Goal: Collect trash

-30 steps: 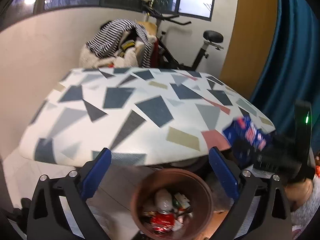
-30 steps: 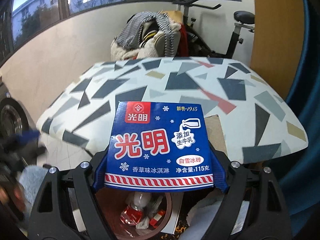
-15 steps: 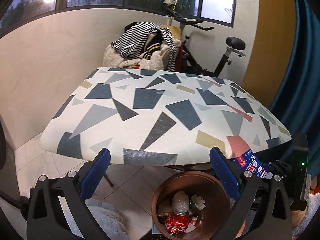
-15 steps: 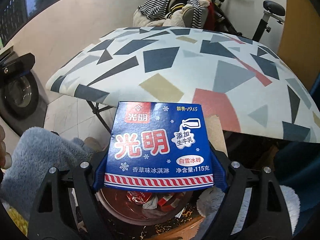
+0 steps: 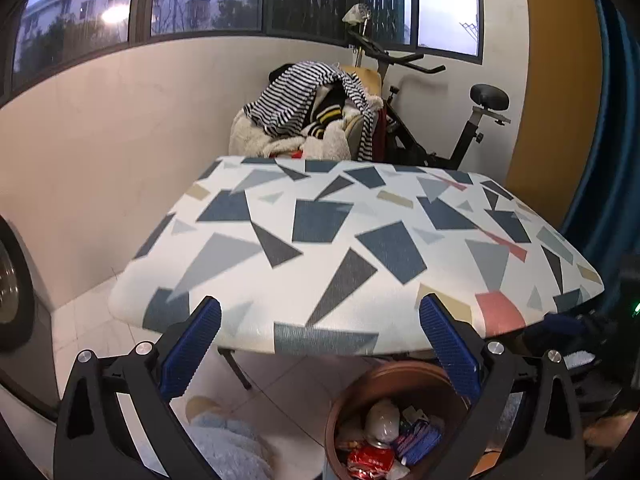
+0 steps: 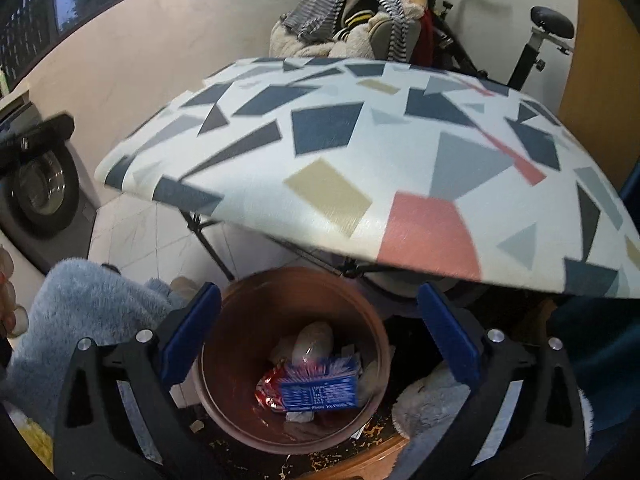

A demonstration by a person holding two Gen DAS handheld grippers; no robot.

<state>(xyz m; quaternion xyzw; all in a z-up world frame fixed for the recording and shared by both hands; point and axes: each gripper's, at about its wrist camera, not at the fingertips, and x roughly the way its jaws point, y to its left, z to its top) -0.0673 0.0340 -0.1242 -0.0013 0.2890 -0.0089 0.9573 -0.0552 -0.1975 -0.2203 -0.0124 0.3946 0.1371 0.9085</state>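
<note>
A brown round bin (image 6: 224, 364) stands on the floor under the near edge of the patterned table (image 6: 360, 160). Inside it lies the blue ice-cream box (image 6: 318, 390) on top of a red wrapper (image 6: 267, 392) and a crumpled bottle (image 6: 312, 340). My right gripper (image 6: 318, 338) hovers above the bin, its jaws opening wide with nothing between the pads. In the left wrist view my left gripper (image 5: 318, 346) stands open and empty in front of the table (image 5: 360, 240), with the bin (image 5: 348, 400) low at the right.
A chair piled with striped clothes (image 5: 316, 116) and an exercise bike (image 5: 460, 120) stand behind the table. A washing machine (image 6: 40, 196) is at the left. Pale blue fluffy cloth (image 6: 80, 312) lies beside the bin. A blue curtain (image 5: 616, 160) hangs at the right.
The blue box was between my right gripper's pads; the jaws have spread and the box now lies in the bin. The left gripper's view has risen, showing more of the window.
</note>
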